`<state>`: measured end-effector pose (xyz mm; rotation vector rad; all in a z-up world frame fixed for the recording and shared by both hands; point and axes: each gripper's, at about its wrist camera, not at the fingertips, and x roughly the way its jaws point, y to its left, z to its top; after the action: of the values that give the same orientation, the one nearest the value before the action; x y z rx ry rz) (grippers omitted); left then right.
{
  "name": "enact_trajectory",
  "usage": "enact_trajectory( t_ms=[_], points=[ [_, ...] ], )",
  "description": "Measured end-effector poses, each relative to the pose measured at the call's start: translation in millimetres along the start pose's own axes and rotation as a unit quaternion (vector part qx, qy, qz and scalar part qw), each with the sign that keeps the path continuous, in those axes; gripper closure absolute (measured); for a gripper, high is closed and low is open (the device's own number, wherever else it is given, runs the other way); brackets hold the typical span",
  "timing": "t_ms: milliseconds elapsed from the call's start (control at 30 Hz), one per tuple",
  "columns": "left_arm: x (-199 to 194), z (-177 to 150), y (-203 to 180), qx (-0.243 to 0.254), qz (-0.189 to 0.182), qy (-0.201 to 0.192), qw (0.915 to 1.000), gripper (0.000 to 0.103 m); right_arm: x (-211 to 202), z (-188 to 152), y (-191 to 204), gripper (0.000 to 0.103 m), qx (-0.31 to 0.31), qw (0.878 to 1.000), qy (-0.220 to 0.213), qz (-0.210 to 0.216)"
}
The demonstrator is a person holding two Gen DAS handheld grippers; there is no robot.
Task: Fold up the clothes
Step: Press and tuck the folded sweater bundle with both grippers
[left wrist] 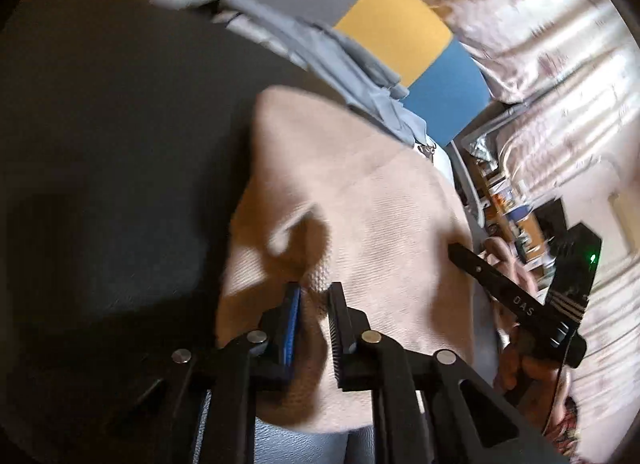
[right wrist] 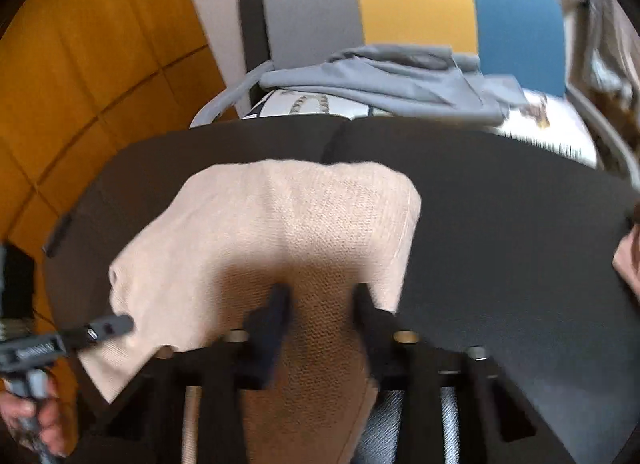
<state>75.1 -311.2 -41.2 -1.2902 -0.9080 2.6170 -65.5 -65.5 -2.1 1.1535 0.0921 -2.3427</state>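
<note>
Dark desk (right wrist: 500, 244), grey garment (right wrist: 384, 76) heaped on chair (right wrist: 416, 4) behind. Beige knit (right wrist: 280, 220) spread mid-desk, near edge lifted. Left claw (left wrist: 316, 296) nearly closed, pinching raised fold; right claw (right wrist: 322, 300) narrowed over bunched hem — grip uncertain. Soft, light, stretchy — best held at corners.

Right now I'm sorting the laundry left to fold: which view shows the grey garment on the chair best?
The right wrist view: the grey garment lies across the chair seat, seen nearly whole above the dark table. The left wrist view shows it only as a blurred, slanted strip.
</note>
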Motion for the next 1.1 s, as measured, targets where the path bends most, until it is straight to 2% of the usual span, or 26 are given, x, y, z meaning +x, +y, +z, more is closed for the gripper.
enact_trajectory(
  t_ms=[67,133,200,267,300,400,467,500,567,600,633,667,767,833,967,1000,1100],
  points=[
    [-11,3,-24,0.043,0.011,-0.02,0.9988,0.093,-8,4,-6,0.091,0.007,1.0,-0.016,0.0],
    [-27,13,-50,0.077,-0.012,-0.044,0.996,0.095,-18,7,-12,0.099,0.022,0.999,-0.034,0.0],
    [-33,26,-67,0.086,-0.042,-0.06,0.9936,0.097,-28,10,-20,0.099,0.039,0.998,-0.052,-0.003],
    [-29,36,-71,0.08,-0.053,-0.071,0.9928,0.097,-32,10,-28,0.099,0.053,0.996,-0.064,-0.018],
    [-24,36,-65,0.068,-0.045,-0.069,0.9943,0.097,-30,8,-34,0.099,0.066,0.996,-0.064,-0.02],
    [6,26,-31,0.011,-0.016,-0.038,0.9991,0.097,-17,1,-47,0.097,0.093,0.995,-0.034,0.021],
    [18,7,6,-0.036,0.004,-0.019,0.9992,0.1,-22,-7,-49,0.087,0.094,0.994,-0.037,0.049],
    [19,-4,25,-0.071,-0.007,-0.013,0.9974,0.1,-33,-13,-48,0.072,0.085,0.993,-0.055,0.06],
    [14,-22,50,-0.13,-0.06,-0.027,0.9893,0.098,-57,-25,-44,0.071,0.056,0.991,-0.084,0.092],
    [10,-27,56,-0.145,-0.084,-0.038,0.9852,0.097,-67,-32,-41,0.077,0.04,0.989,-0.091,0.107],
    [6,-31,56,-0.142,-0.1,-0.047,0.9837,0.096,-73,-39,-35,0.086,0.021,0.989,-0.083,0.12],
    [1,-34,56,-0.14,-0.116,-0.056,0.9818,0.095,-78,-49,-27,0.089,-0.003,0.988,-0.072,0.136],
    [-10,-33,37,-0.095,-0.161,-0.072,0.9797,0.084,-80,-81,-2,0.096,-0.056,0.983,-0.033,0.174],
    [-6,-29,25,-0.074,-0.176,-0.056,0.9799,0.082,-72,-101,12,0.098,-0.072,0.981,-0.005,0.181],
    [9,-27,14,-0.051,-0.159,-0.008,0.9859,0.08,-50,-123,24,0.098,-0.069,0.985,0.036,0.155],
    [11,-26,13,-0.045,-0.147,-0.005,0.9882,0.08,-49,-126,23,0.096,-0.063,0.988,0.033,0.139],
    [16,-23,11,-0.036,-0.123,-0.003,0.9918,0.08,-50,-126,13,0.093,-0.02,0.988,0.02,0.155]
  ],
)
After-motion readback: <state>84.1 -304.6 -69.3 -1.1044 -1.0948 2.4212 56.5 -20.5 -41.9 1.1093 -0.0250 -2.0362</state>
